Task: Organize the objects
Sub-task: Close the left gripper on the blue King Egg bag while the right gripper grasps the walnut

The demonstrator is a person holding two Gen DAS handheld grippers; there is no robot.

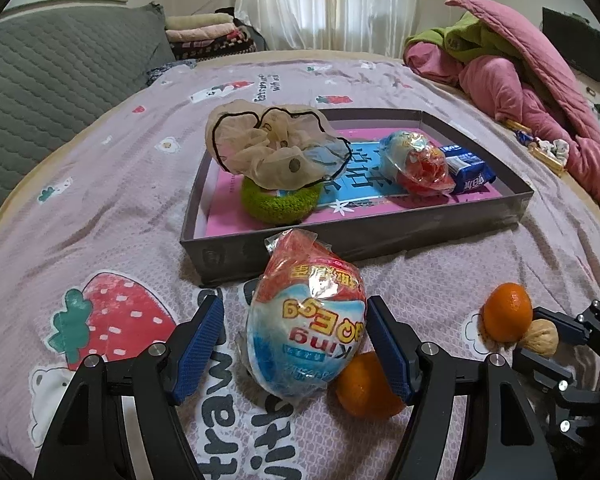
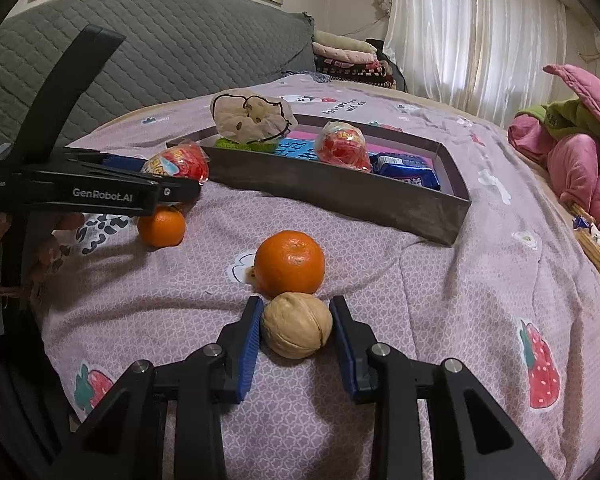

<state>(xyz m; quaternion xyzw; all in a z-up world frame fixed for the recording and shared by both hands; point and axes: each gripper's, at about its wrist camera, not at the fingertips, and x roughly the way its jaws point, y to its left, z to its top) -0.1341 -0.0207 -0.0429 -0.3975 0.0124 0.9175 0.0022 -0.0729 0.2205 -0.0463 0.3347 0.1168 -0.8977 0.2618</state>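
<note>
Nearest, the right gripper (image 2: 296, 326) is closed on a walnut (image 2: 297, 325) resting on the bed (image 2: 420, 280), touching the near side of a tangerine (image 2: 290, 263). Beside it, the left gripper (image 1: 295, 342) stands open around a wrapped toy egg (image 1: 306, 320) without pressing it, a second tangerine (image 1: 366, 386) against the egg's near side. Beyond the egg lies a shallow grey box (image 1: 380, 236) holding a green scrunchie (image 1: 276, 204) under a beige one (image 1: 268, 146), another wrapped egg (image 1: 416, 162) and a blue snack packet (image 1: 468, 168).
</note>
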